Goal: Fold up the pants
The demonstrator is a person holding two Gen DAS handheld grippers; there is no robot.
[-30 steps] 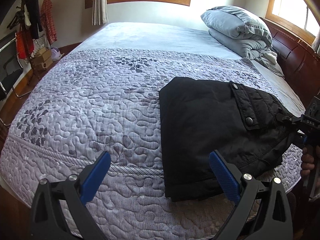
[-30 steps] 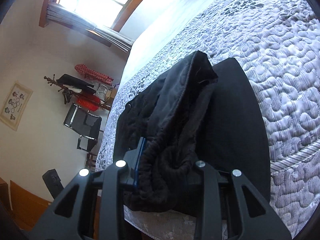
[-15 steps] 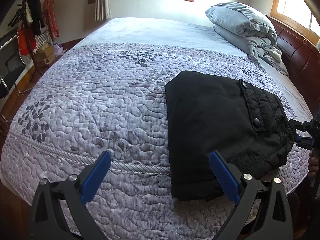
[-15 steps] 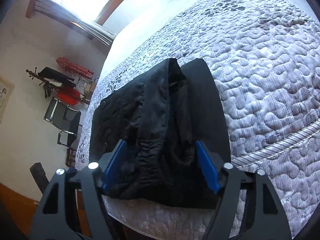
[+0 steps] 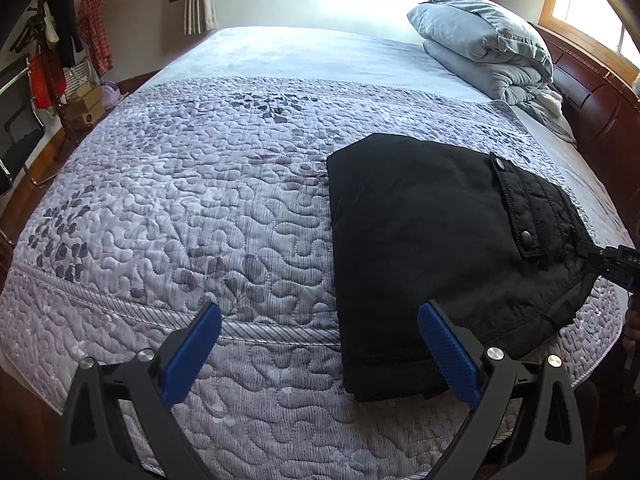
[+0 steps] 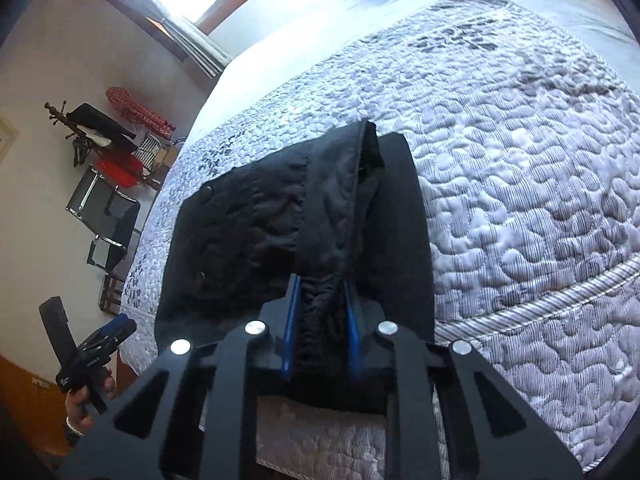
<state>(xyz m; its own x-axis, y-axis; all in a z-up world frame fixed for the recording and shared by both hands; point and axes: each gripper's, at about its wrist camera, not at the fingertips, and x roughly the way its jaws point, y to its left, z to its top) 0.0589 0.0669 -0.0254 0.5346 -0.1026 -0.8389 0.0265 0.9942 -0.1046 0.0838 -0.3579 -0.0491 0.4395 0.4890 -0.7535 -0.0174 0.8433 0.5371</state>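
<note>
Quilted bed (image 5: 200, 220) carries your pants (image 5: 420, 240): right gripper (image 6: 320, 312) is closing on their bunched near edge, fold running straight ahead; left gripper (image 5: 320, 344) gapes empty alongside.

Little lettering shows in this bedroom scene. In the left wrist view, white characters reading roughly "DAS" stand on the black body of the right gripper (image 5: 591, 255) at the frame's right edge, cut off by the border. In the right wrist view, small white print marks the handle of the left gripper (image 6: 118, 327), too small to read. A framed picture (image 6: 7, 136) on the wall carries no legible words.
</note>
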